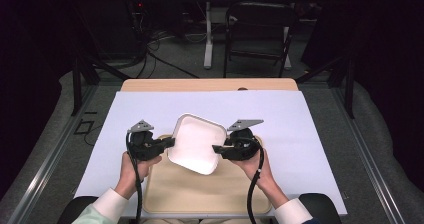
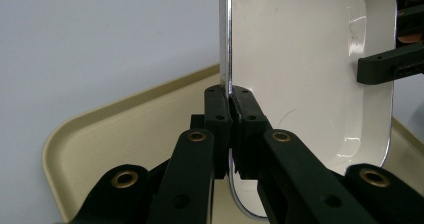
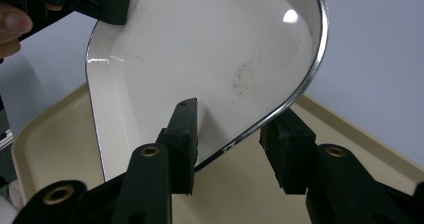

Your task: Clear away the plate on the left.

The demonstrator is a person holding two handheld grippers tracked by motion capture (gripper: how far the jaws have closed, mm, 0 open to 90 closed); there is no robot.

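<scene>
While the left hand-held gripper [image 2: 231, 129] clamps the plate [image 1: 196, 143], the right hand-held gripper [image 3: 235, 144] straddles its rim.
Right jaws apart; no writing legible.

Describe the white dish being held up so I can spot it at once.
On the table's pale sheet lies a beige tray, at the near edge between the person's hands. Tilted above its far end is the white dish, squarish with rounded corners and a shiny metal rim. The left tool clamps its edge while the right tool straddles the opposite rim; it is the one glossy white thing there.
</scene>
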